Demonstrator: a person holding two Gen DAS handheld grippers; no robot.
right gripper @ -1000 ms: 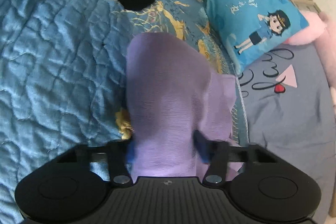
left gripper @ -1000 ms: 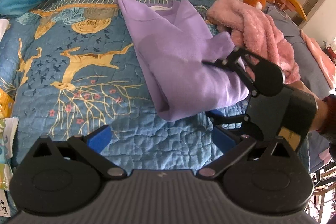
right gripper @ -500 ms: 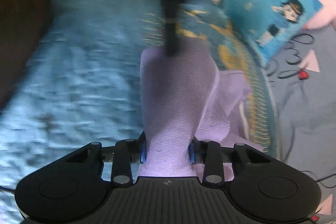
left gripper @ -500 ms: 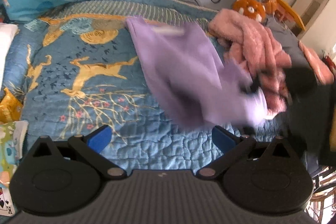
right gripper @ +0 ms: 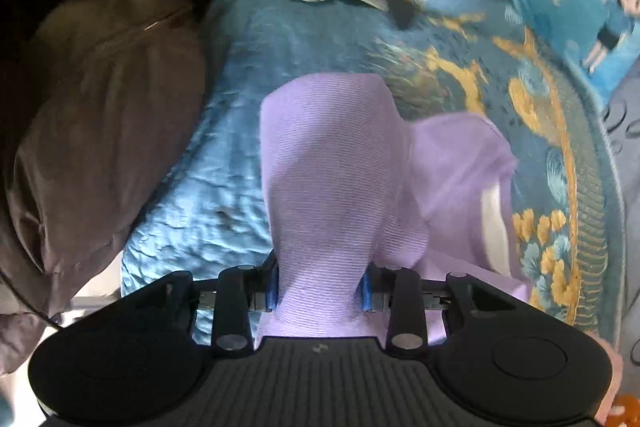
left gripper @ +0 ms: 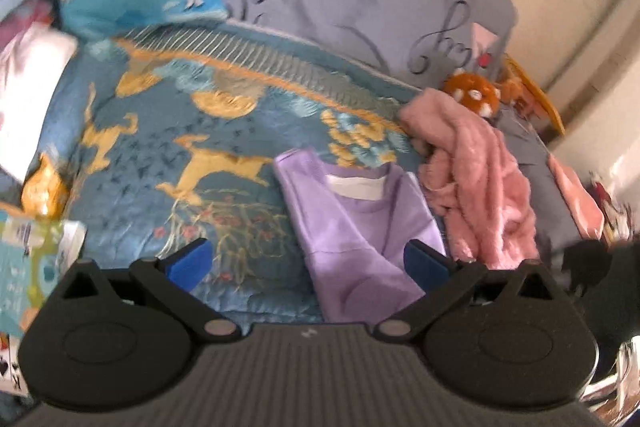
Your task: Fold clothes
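Across the lower middle of the right wrist view, the right claw (right gripper: 320, 293) pinches a thick bunch of the lilac ribbed-knit top (right gripper: 332, 179) between its blue pads, its jaws narrowed around the fabric; the cloth rises away from the claw in a soft hump, and the rest trails to the right over the blue quilted bedspread with gold deer and flowers (right gripper: 240, 163). At the bottom of the left wrist view, the left claw (left gripper: 308, 261) stands wide open and holds nothing, with the same lilac top (left gripper: 360, 227) lying flat on the bed between and beyond its blue pads, white neck lining showing. Just right of it sits a fluffy pink fleece garment (left gripper: 480, 187). The knit looks thin, limp and stretchy, so the bunched grip may slip or drag only one layer, leaving the fold crooked. The quilt's puckered, slightly glossy surface could let the loose end slide, and the pink fleece lies near enough to snag.
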